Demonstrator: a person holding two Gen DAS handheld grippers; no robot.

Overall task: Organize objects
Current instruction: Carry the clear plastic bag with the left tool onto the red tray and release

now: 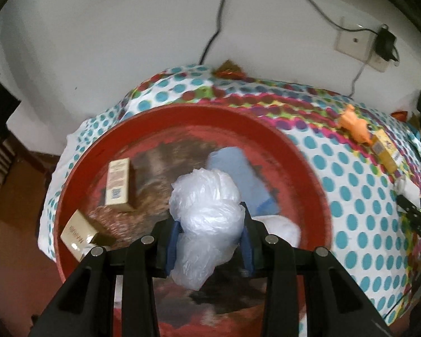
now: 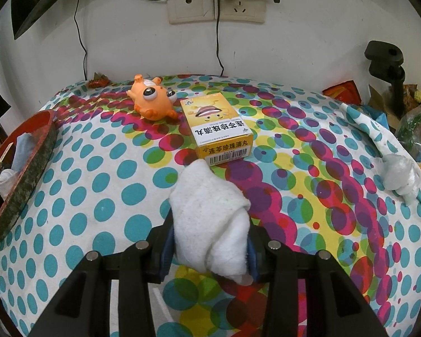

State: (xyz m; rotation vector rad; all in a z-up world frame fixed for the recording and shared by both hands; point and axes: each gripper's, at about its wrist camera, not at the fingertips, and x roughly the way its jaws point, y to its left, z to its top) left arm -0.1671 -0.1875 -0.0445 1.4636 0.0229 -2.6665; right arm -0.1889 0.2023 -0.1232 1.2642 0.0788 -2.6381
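Crumpled plastic bag (image 1: 207, 207), clamped in the left gripper (image 1: 209, 241) over the red tray (image 1: 306, 168), looks feather-light and slippery, best pinched mid-bundle, while the right gripper (image 2: 210, 248) squeezes a soft white cloth (image 2: 210, 213).

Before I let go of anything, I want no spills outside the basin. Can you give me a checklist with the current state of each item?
1. Left hand-held gripper shut on the plastic bag: ok.
2. Bag held over the red basin, inside its rim: ok.
3. Free spot under the bag: cannot tell, bag hides it.
4. Right hand-held gripper shut on the white cloth: ok.
5. Cloth over the basin: not ok, it is above the dotted tablecloth.
6. Yellow box and orange toy in basin: not ok.
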